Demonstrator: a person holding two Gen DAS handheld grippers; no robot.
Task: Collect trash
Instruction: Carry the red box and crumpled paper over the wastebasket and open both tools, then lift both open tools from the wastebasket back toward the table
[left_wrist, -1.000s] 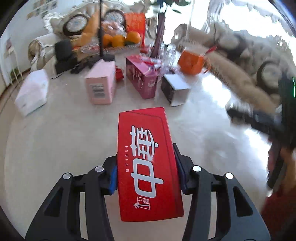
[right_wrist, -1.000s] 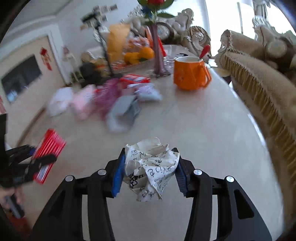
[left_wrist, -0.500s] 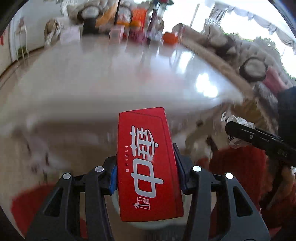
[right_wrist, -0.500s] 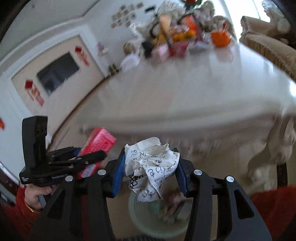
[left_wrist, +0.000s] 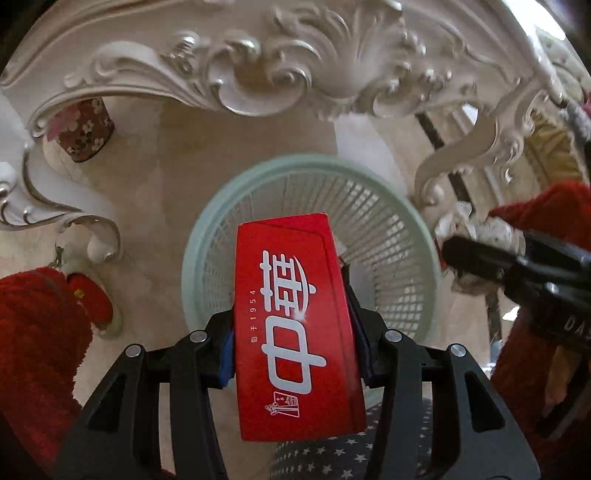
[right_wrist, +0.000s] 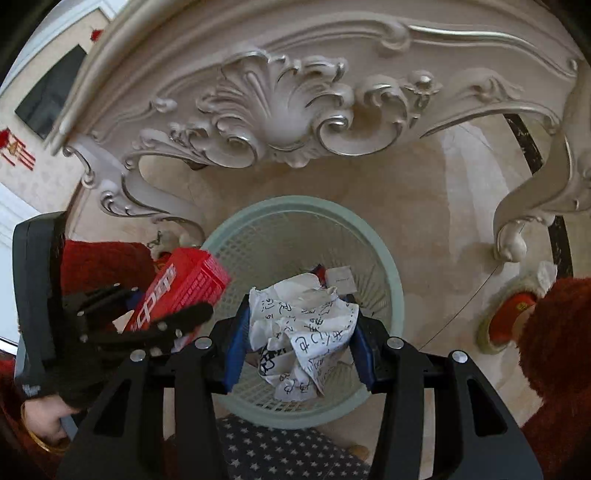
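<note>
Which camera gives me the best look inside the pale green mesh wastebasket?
The right wrist view: the pale green mesh wastebasket sits centred, its rim nearly whole, scraps visible inside. In the left wrist view the red cardboard carton covers much of its opening.

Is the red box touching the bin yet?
Apart. In the right wrist view the red box, clamped in the left tongs, hangs above the bin rim, with floor visible between.

Hidden under the red box (left_wrist: 295, 317) and the crumpled paper (right_wrist: 306, 332): most of the green basket's (left_wrist: 207, 236) bottom, with the few scraps (right_wrist: 340, 278) down inside too small to tell, the near rim cut off behind black fingers (right_wrist: 184, 398), and a blurry table edge (left_wrist: 388, 74) up top.
</note>
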